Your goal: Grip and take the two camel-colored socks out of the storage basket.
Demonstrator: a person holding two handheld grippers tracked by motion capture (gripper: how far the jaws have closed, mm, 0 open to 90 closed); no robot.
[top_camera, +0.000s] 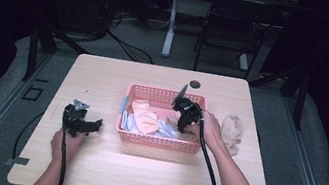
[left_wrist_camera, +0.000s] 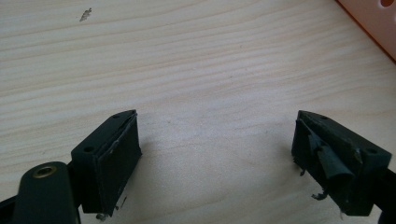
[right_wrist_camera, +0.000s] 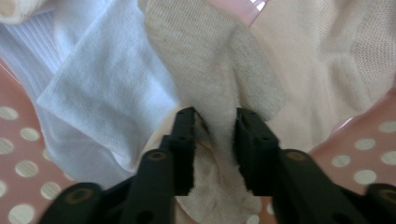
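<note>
Pale wood grain runs under your left claw [top_camera: 96,124], which rests released on the surface [top_camera: 88,171] at about 9 o'clock of the pink basket [top_camera: 158,141], jaws spread wide over bare wood. Inside the basket lie peach and white cloths. At its 3 o'clock end, your right claw [right_wrist_camera: 214,140] is clenched on a beige sock [right_wrist_camera: 205,79]. Another beige sock [top_camera: 233,129] lies just beyond at 3 o'clock.

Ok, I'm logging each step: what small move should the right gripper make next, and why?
Probably lift straight up. The right gripper has its jaws pinched on a fold of the beige sock inside the pink basket, so raising it should pull that sock free of the white one.
</note>
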